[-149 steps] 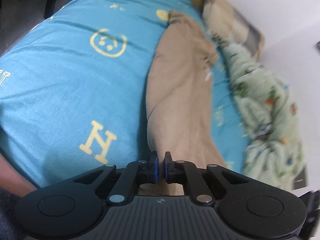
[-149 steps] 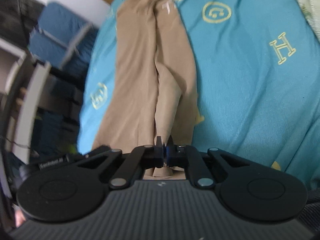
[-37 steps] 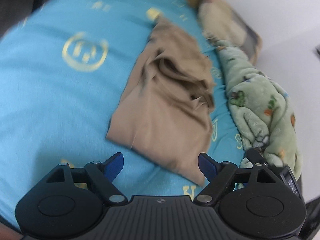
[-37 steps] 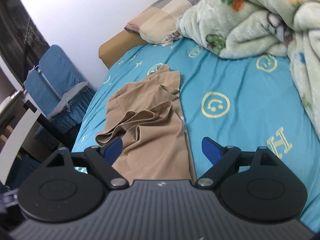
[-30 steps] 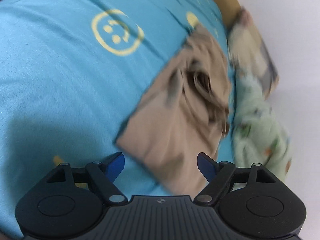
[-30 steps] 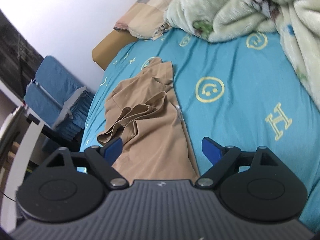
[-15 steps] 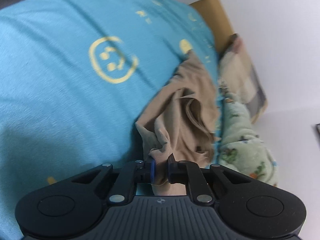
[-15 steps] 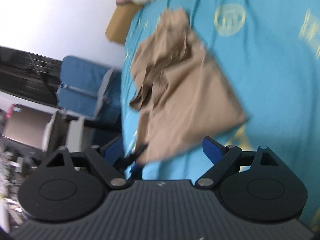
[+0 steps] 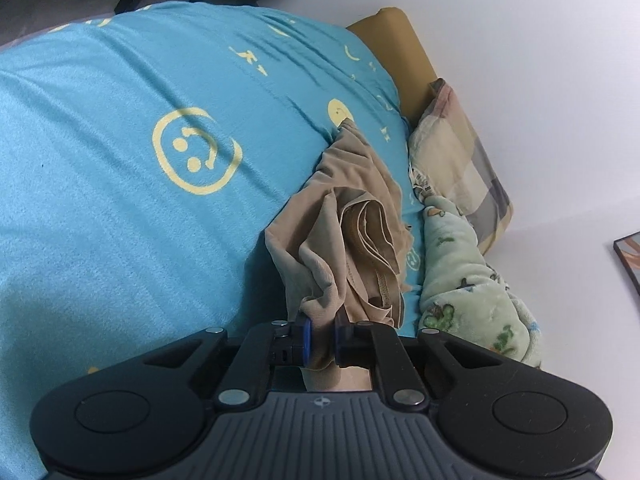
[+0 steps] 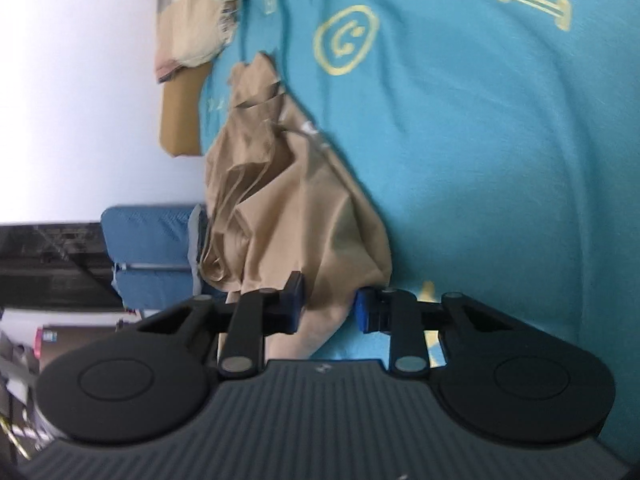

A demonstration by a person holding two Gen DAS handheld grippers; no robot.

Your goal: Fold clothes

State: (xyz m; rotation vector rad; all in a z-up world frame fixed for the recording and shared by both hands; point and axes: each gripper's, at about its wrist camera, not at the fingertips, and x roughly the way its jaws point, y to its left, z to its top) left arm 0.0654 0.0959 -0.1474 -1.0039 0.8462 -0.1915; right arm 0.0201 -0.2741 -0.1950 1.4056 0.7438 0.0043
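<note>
A tan garment lies bunched and partly folded on the blue bedsheet. My left gripper is shut on its near edge, and the cloth rises in a fold from the jaws. In the right wrist view the same garment runs away from me over the sheet. My right gripper, rolled on its side, has its jaws closing around the garment's near corner. Cloth lies between the blue pads, with a gap still showing.
A green plush blanket and a checked pillow lie beside the garment by the white wall. A brown bed end is beyond. Blue chairs and dark furniture stand past the bed's edge.
The left gripper closed on the garment's near edge and lifted it a little. The right gripper rolled, sank to the garment's corner, and its jaws narrowed around the cloth.
</note>
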